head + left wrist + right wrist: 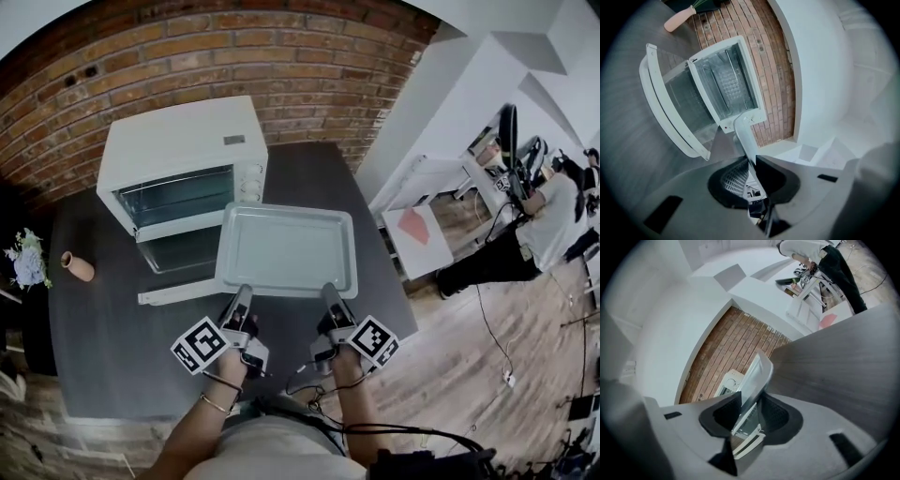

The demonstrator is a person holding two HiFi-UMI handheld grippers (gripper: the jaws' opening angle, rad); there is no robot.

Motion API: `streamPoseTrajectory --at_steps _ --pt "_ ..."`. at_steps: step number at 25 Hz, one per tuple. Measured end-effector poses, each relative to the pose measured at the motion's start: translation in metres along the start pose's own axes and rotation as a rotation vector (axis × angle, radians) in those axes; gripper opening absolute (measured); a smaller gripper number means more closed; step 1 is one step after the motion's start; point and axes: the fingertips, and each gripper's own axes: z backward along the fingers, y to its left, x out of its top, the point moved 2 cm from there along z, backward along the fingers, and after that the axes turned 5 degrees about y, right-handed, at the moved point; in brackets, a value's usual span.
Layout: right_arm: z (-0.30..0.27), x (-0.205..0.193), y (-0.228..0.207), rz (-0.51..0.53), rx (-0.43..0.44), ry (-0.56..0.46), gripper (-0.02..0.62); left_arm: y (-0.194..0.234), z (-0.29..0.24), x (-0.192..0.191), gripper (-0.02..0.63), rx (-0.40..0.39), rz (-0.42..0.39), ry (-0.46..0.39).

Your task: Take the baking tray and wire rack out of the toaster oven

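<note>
The baking tray is out of the toaster oven and is held over the dark table, just in front and to the right of the oven's dropped door. Both claws grip its near rim: the left gripper is closed on the left part of the rim and the right gripper on the right part. From each gripper view, only the thin rim edge shows between the pads, and the rest of the tray is cut off. Inside the oven some thin bars show through the glare, but I cannot tell if they are the wire rack. At the table's far left stands a small pink vase. At the right, a person is half hidden behind white furniture.
</note>
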Motion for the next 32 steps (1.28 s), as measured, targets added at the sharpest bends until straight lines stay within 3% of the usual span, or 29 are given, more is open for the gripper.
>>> streamPoseTrajectory --at_steps 14,32 --pt "0.064 0.051 -0.048 -0.055 -0.102 -0.157 0.132 -0.027 -0.062 -0.067 0.043 -0.049 -0.025 0.203" --pt "0.082 0.040 -0.116 -0.175 -0.193 -0.165 0.132 0.013 -0.084 -0.116 0.048 0.060 -0.026 0.322"
